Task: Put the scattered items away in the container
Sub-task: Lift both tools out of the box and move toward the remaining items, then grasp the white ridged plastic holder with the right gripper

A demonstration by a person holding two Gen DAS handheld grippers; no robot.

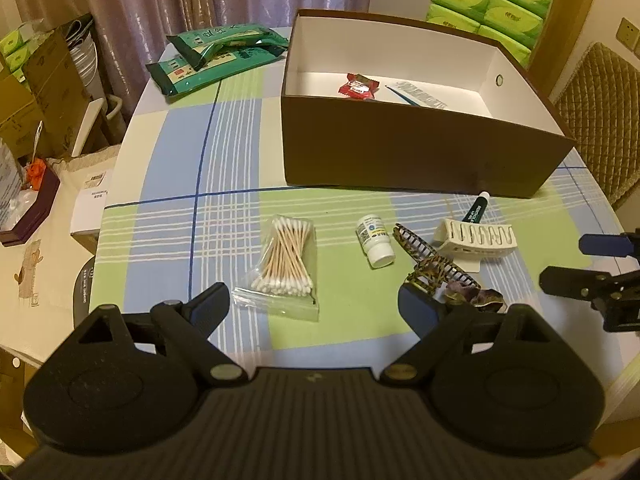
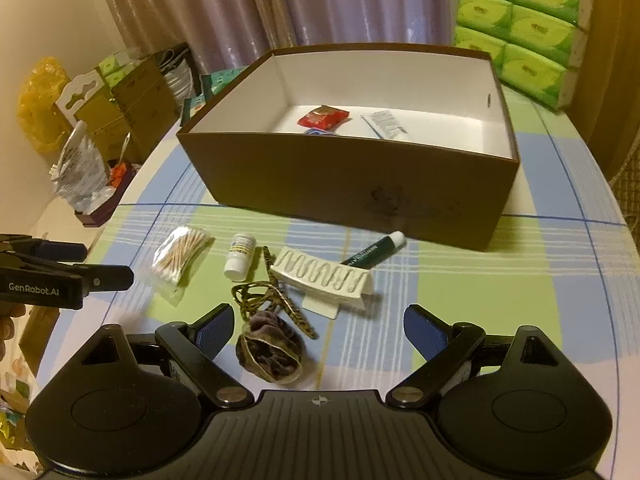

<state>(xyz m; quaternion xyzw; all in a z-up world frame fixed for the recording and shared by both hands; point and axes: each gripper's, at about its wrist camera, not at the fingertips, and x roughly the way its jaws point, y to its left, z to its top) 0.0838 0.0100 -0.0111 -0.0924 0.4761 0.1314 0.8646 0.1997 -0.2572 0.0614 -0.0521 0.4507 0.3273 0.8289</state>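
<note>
Left gripper (image 1: 314, 306): fingers spread wide, holding nothing; poised above the near edge of the tabletop (image 1: 224, 168), with the bag of cotton swabs (image 1: 285, 259) just ahead between the fingertips
Right gripper (image 2: 319, 325): fingers likewise apart and empty; the scrunchie (image 2: 269, 354) lies just inside its left finger
Container: brown box (image 1: 404, 156) with white interior, standing at the far side of the checked tabletop; inside it lie a red candy packet (image 1: 357, 87) and a clear sleeve with a blue stick (image 1: 416, 95)
Scattered items: cotton swabs at the left; small white pill bottle (image 1: 375, 241) on its side beside them; leopard-print hair clip (image 1: 430, 262) next, touching the scrunchie; white claw clip (image 1: 476, 239) on its card to the right; green tube (image 1: 475, 210) behind the claw clip, its white cap close to the box wall
Surroundings: green pouches (image 1: 216, 56) on the tabletop left of the box; stacked green tissue packs (image 1: 492, 0) behind it
</note>
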